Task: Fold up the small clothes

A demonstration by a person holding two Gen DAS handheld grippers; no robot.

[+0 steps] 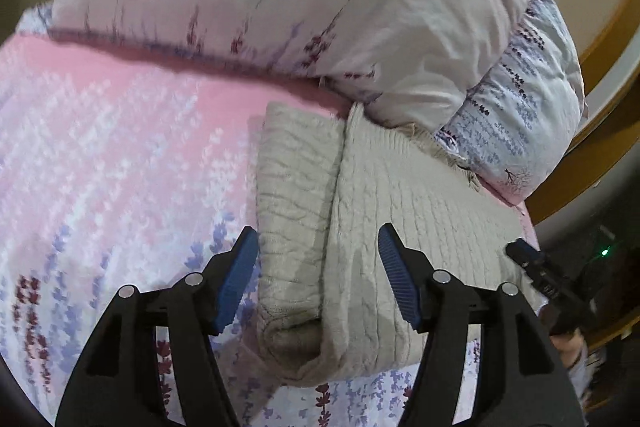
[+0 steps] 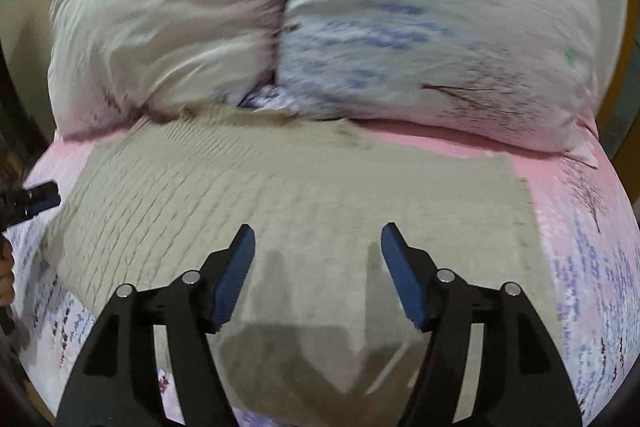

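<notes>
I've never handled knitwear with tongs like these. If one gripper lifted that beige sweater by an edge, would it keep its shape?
Probably not. The sweater looks like soft knit, so it would likely droop. Its folded flap might fall open. The ribbed surface should resist slipping.

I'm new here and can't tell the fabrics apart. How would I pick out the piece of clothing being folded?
Start at the two big pillows at the head of the bed, then look just below them on the pink flowered sheet. The beige knitted sweater lies flat there. It is the only plain, ribbed, sand-coloured fabric; everything around it is pink or white with a purple flower print.
</notes>
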